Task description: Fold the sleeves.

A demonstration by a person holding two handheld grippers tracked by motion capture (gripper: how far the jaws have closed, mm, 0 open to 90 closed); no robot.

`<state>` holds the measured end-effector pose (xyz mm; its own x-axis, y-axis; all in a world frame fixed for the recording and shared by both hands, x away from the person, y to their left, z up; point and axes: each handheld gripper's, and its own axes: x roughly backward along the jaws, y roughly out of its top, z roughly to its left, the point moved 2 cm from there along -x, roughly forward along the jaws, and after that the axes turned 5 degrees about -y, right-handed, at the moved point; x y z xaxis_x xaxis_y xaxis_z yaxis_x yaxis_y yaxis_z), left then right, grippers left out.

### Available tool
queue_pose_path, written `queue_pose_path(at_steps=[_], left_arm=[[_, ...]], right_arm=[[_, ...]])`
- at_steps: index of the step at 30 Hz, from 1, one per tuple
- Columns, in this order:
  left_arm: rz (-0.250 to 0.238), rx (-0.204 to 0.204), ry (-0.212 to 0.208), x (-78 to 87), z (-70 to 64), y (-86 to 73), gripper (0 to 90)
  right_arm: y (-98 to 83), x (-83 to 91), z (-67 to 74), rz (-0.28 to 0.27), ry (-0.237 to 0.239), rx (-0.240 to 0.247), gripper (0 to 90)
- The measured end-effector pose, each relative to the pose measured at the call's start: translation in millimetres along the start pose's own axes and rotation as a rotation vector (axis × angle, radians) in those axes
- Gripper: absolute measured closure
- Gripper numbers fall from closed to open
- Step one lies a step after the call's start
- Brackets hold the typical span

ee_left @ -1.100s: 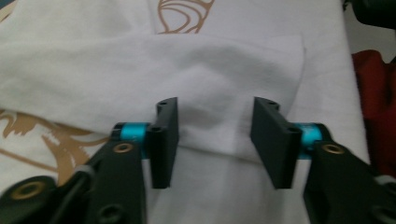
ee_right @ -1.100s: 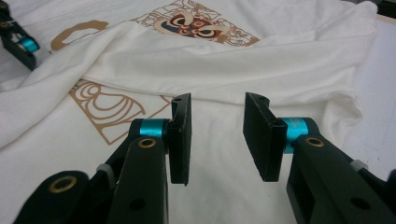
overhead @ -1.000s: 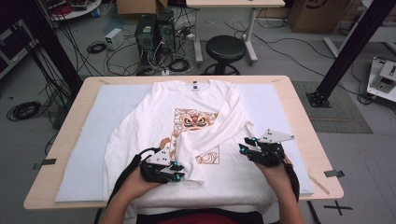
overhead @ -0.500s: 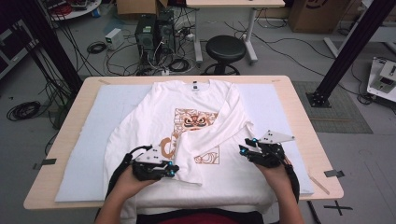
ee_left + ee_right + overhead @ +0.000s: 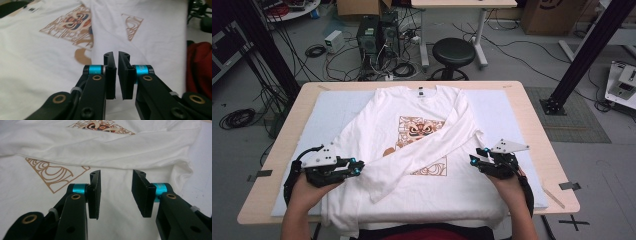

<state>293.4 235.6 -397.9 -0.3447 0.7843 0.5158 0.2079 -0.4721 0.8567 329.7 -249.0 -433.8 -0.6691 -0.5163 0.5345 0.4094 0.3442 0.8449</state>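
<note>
Shirt (image 5: pixel 412 150) lies flat on the tabletop (image 5: pixel 532 115), one sleeve (image 5: pixel 432 145) folded across so far, body fold left, left gripper (image 5: pixel 354 167) nearly pressed together on nothing, right gripper (image 5: pixel 474 162) spread, empty.

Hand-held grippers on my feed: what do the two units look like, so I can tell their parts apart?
Both are black. The left hand-held gripper and the right hand-held gripper each carry a grey three-cornered plate on top, cyan-blue collars beside flat black jaw pads, brass-coloured pivot rings on the linkage arms, and a black cable looping back toward the wrist. No sleeves reach the person's forearms.
</note>
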Motion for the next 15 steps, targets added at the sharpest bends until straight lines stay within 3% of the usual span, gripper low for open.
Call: queue_pose_path(at_steps=[2, 5, 7, 10, 15], left_arm=[[0.007, 0.022, 0.040, 0.4, 6.2, -4.5, 78.7], [-0.004, 0.033, 0.049, -7.4, 9.0, -6.3, 69.0], [-0.007, 0.025, 0.028, -12.1, 8.1, -5.1, 66.6], [-0.018, 0.007, -0.049, -27.5, 2.2, -1.5, 64.7], [0.011, -0.013, -0.153, -53.7, -9.2, 2.7, 63.8]], right_arm=[[0.0, 0.0, -0.2, 0.001, -0.002, -0.003, 60.2], [-1.0, -1.6, -0.9, 0.008, 0.004, -0.007, 60.1], [-1.3, -2.5, -1.1, 0.010, 0.006, -0.004, 60.0], [-1.6, -3.1, -0.6, 0.013, 0.008, -0.008, 59.6], [-1.7, -1.9, -1.1, 0.010, 0.006, -0.009, 59.5]])
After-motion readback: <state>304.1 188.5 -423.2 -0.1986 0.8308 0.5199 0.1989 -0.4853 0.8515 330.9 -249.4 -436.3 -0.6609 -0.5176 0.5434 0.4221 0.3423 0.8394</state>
